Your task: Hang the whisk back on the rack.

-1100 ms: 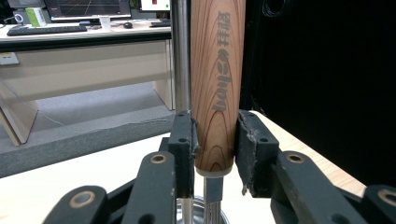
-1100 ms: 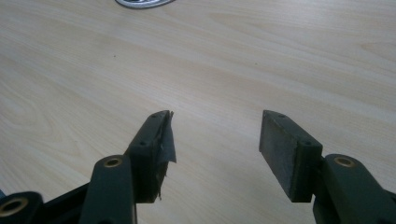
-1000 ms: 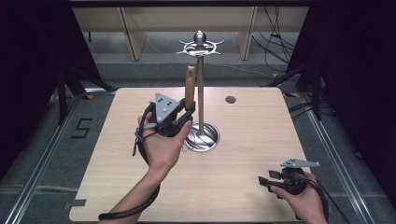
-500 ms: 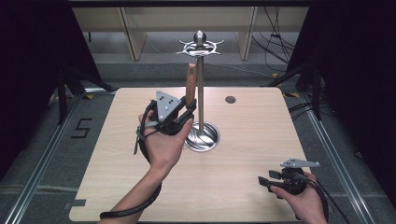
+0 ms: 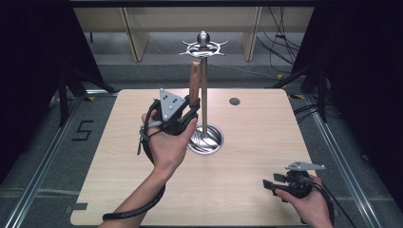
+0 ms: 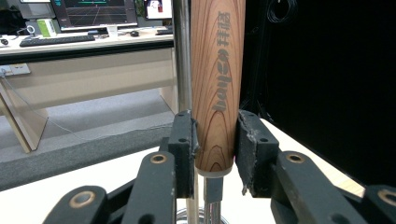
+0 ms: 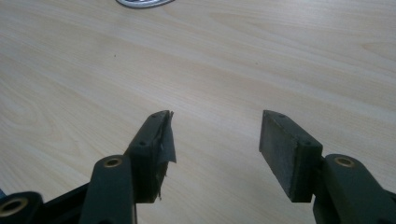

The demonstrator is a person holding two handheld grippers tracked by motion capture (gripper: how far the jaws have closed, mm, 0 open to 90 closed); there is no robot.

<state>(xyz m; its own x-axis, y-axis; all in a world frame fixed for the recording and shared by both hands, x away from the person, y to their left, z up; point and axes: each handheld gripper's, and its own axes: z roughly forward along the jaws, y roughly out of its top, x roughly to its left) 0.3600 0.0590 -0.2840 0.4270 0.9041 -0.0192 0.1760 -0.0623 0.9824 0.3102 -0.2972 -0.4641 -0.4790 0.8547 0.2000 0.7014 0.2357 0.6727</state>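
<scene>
On the pale wooden bench (image 5: 247, 156), a tall silver metal stand with a round dished base (image 5: 205, 137) rises at the centre, its thin pole topped by a ring of hooks and a ball. At about ten o'clock from that base, the left gripper (image 5: 191, 105) is held above the bench in the person's left hand (image 5: 166, 142), and its jaws pinch the lower end of a reddish-brown wooden handle with dark printed lettering (image 6: 217, 84). The handle stands upright, just beside the pole on its nine o'clock side; in the left gripper view a narrow metal stem drops from under the handle toward the base. Whether the handle touches the pole cannot be told. Well apart, near the bench's five o'clock corner, the right gripper (image 5: 267, 184) sits low in the right hand (image 5: 309, 204), its jaws spread wide with bare bench between them.
</scene>
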